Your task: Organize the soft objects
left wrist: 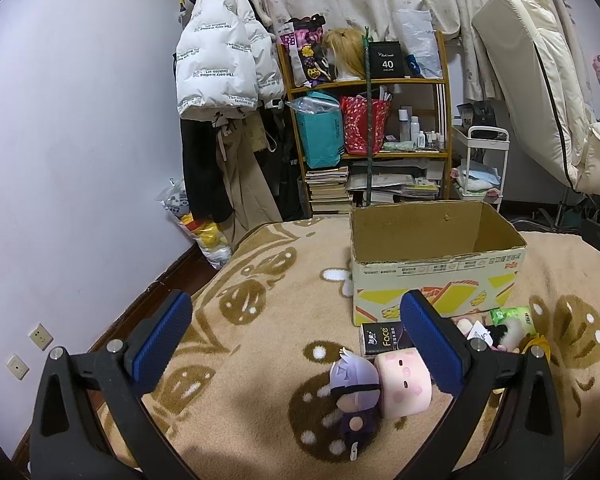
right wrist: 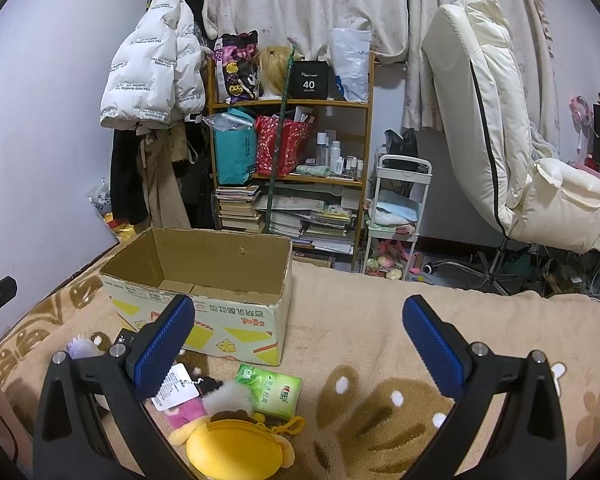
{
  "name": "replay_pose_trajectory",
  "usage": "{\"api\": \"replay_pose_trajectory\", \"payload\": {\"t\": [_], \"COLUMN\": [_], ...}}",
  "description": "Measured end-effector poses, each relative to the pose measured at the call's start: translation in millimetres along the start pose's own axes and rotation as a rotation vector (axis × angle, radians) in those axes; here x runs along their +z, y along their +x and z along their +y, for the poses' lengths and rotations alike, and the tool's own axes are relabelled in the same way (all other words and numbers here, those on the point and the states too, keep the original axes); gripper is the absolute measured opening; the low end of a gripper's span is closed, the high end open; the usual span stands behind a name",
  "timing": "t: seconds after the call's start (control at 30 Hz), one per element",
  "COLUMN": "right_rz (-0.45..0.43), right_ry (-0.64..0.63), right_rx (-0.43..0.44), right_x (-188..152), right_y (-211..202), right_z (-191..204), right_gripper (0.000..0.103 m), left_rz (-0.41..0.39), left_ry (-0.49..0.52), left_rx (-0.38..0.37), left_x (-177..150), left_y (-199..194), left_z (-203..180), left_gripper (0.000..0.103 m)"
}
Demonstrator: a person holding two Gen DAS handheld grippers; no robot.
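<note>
**Mei:** Nearest the left gripper (left wrist: 296, 334) is that purple-haired doll (left wrist: 355, 390), lying on the blanket (left wrist: 260, 360) just inside its right finger, with the pink cube plush (left wrist: 405, 384) touching the doll's head. Both blue pads stand wide apart, nothing between them.

**Jun:** And the right gripper (right wrist: 298, 338)? Same story, jaws spread and empty. Below it, toward its left finger, sits the yellow pouch (right wrist: 236, 452), with the pink-and-black plush (right wrist: 204, 400) and the green tissue pack (right wrist: 270, 390) just beyond.

**Mei:** The cardboard box (left wrist: 436, 276) is ahead of both claws, open on top, and looks empty from here. That's where I'd guess everything goes.

**Jun:** Agreed. For the doll, I'd shift the left claw toward its right so the doll sits centred between the pads, then come down and close across the head or body, not the hair.

**Mei:** Mind the cube. They're touching, so a sloppy closure could pinch both or nudge one away.

**Jun:** Soft things squash, so squeeze until it holds, lift clear, and let go over the box's middle. The black tissue pack (left wrist: 382, 340) can wait.
</note>
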State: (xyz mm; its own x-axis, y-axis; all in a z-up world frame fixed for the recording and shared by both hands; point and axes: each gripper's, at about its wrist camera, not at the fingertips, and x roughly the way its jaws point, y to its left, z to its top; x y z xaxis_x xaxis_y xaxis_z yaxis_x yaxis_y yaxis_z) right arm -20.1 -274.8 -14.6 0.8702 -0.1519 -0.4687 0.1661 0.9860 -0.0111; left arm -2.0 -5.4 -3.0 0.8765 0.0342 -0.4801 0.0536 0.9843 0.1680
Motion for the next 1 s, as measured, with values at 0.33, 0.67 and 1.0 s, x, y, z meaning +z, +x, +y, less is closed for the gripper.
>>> {"api": "replay_pose_trajectory", "payload": {"t": [0.33,0.67,1.0], "right_rz": [0.0,0.001,0.016], "right_ry": [-0.003,-0.005,-0.015], "right_rx": [0.002,-0.004,0.006], "right_x": [-1.0,-2.8,-4.8], "right_y": [0.2,0.4,2.2], "right_z": [-0.2,0.4,-1.0], "right_gripper": [0.103,0.103,0.103], "left_rz": [0.005,0.024,0.119], "left_ry": [0.006,0.005,-0.018], "left_rx": [0.001,0.001,-0.049], "left_x": [-2.5,-2.6,-2.5], "left_y": [0.9,6.2,20.1], "left_z": [-1.7,-0.2,2.2], "left_gripper": [0.102,0.102,0.102]}}
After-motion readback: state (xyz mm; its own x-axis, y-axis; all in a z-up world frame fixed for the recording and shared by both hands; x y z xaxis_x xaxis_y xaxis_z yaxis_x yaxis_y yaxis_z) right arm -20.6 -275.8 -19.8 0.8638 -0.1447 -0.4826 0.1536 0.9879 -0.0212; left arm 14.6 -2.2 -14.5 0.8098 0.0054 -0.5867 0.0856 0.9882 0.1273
